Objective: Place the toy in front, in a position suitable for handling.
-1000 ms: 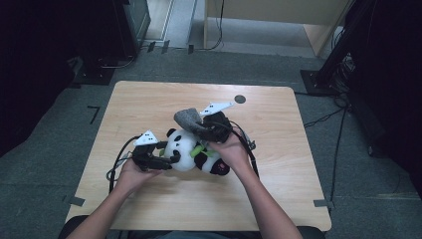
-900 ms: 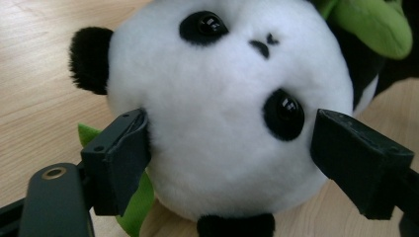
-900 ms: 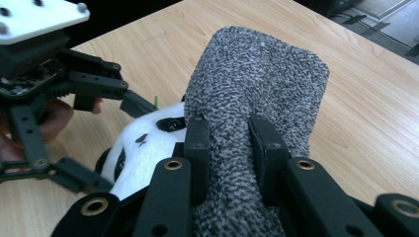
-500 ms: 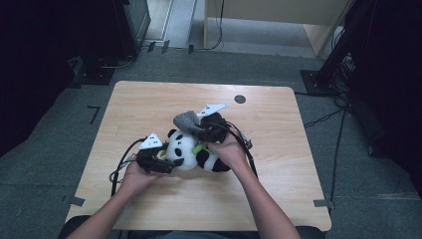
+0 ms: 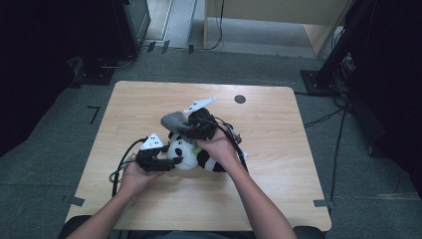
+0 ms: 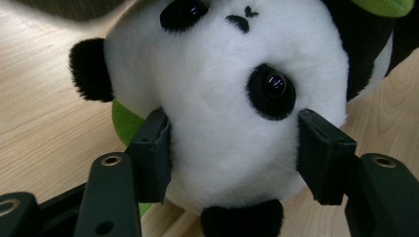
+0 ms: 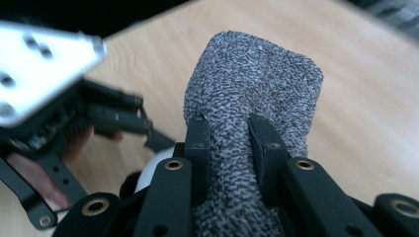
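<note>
A black-and-white plush panda toy with a green patch lay on its side near the middle of a light wooden table, its white head turned toward the person's left. The left gripper, black with two jaws, had just been closing around that head; in the left gripper view the jaws stood at either side of the white fur, the near-left one pressed against it and the other at its edge beside the dark eye patch. In the high view that gripper sat level on the table, held in the person's left hand. Just beyond the panda, a speckled grey knitted cloth piece was pinched tight between the jaws of the right gripper, its free end standing above the tabletop. The high view showed the grey cloth just above the toy, with the right hand resting over the panda's body.
</note>
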`<state>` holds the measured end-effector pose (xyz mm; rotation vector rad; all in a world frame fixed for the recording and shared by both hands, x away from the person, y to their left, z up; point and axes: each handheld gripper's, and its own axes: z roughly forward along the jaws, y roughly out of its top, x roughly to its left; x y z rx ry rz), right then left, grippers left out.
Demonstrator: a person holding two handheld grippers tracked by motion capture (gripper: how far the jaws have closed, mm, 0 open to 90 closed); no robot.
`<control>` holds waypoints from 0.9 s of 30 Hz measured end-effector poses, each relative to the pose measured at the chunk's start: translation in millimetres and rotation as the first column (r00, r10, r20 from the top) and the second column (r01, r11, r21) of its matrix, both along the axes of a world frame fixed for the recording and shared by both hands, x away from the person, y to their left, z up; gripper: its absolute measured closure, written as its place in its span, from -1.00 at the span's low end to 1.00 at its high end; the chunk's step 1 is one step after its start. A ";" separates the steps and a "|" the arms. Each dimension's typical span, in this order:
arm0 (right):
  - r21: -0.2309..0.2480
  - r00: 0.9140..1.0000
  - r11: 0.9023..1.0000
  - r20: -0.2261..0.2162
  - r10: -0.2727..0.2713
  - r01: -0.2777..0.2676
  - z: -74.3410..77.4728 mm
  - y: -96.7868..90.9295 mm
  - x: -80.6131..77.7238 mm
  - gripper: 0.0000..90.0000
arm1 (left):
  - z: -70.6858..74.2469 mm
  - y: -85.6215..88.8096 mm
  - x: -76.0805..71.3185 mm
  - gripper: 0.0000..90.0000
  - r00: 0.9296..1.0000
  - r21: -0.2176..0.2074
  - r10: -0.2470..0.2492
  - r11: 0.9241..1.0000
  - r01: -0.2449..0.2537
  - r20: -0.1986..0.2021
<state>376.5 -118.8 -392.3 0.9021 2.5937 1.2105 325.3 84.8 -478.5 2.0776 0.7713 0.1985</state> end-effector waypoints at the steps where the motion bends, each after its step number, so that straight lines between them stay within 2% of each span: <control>1: -0.022 1.000 1.000 -0.017 0.010 -0.010 -4.3 2.9 0.3 0.65 | 0.2 -0.2 0.1 -0.11 1.000 0.002 0.005 1.000 -0.005 -0.005; 3: -0.035 1.000 0.999 -0.024 0.020 -0.021 -11.3 2.6 1.3 0.67 | -0.5 0.5 0.8 -0.08 1.000 -0.003 0.009 1.000 -0.009 -0.013; 5: -0.064 1.000 0.998 -0.007 0.012 -0.012 -11.0 -0.6 2.9 0.68 | -0.9 0.5 1.1 -0.07 1.000 -0.015 0.017 1.000 -0.017 -0.014; 6: -0.064 1.000 0.998 -0.007 0.012 -0.012 -11.0 -0.6 2.9 0.68 | -0.9 0.3 1.3 -0.07 1.000 -0.016 0.018 1.000 -0.018 -0.013; 7: -0.087 1.000 0.996 -0.003 -0.012 0.011 -11.3 -5.5 5.9 0.69 | -0.8 0.5 1.7 -0.06 1.000 -0.014 0.018 1.000 -0.018 -0.015; 8: -0.087 1.000 0.996 -0.003 -0.012 0.011 -11.3 -5.5 5.9 0.69 | -0.8 0.7 1.9 -0.06 1.000 -0.015 0.019 1.000 -0.019 -0.018; 9: -0.098 0.999 0.994 -0.011 -0.045 0.044 -12.4 -13.3 10.6 0.69 | -0.9 0.8 2.0 -0.06 1.000 -0.020 0.021 1.000 -0.021 -0.021; 12: -0.100 0.997 0.993 -0.039 -0.071 0.067 -13.3 -22.4 15.0 0.70 | -0.7 0.7 1.9 -0.06 1.000 -0.022 0.022 1.000 -0.022 -0.023; 15: -0.099 0.995 0.992 -0.047 -0.086 0.081 -14.0 -30.2 17.3 0.70 | -0.8 -0.1 1.9 -0.06 1.000 -0.026 0.021 0.999 -0.021 -0.020; 16: -0.103 0.996 0.991 -0.040 -0.086 0.081 -14.1 -30.8 17.8 0.70 | -0.7 -0.3 2.0 -0.06 1.000 -0.027 0.021 0.999 -0.022 -0.020; 17: -0.128 0.996 0.988 -0.012 -0.094 0.092 -13.1 -30.0 17.5 0.69 | -0.5 -0.2 2.2 -0.05 1.000 -0.028 0.021 0.999 -0.021 -0.020; 18: -0.128 0.996 0.988 -0.012 -0.094 0.092 -13.1 -30.0 17.5 0.69 | -0.5 -0.2 2.2 -0.05 1.000 -0.028 0.021 0.999 -0.021 -0.020; 20: -0.153 0.993 0.981 0.028 -0.118 0.121 -8.3 -31.7 19.7 0.69 | -0.3 0.2 2.1 -0.05 1.000 -0.023 0.018 1.000 -0.019 -0.020; 22: -0.155 0.991 0.979 0.035 -0.129 0.133 -6.1 -34.1 21.2 0.70 | -0.2 0.4 1.9 -0.05 1.000 -0.019 0.016 1.000 -0.017 -0.020; 23: -0.158 0.987 0.974 0.040 -0.158 0.162 -1.1 -41.2 24.3 0.70 | -0.2 0.5 1.8 -0.05 1.000 -0.019 0.016 1.000 -0.016 -0.020; 26: -0.160 0.979 0.966 0.061 -0.195 0.202 8.1 -56.0 27.6 0.71 | -0.2 0.9 1.8 -0.05 1.000 -0.018 0.014 1.000 -0.014 -0.024; 27: -0.160 0.979 0.966 0.061 -0.195 0.202 8.1 -56.0 27.6 0.71 | -0.2 0.8 1.9 -0.05 1.000 -0.020 0.015 1.000 -0.015 -0.025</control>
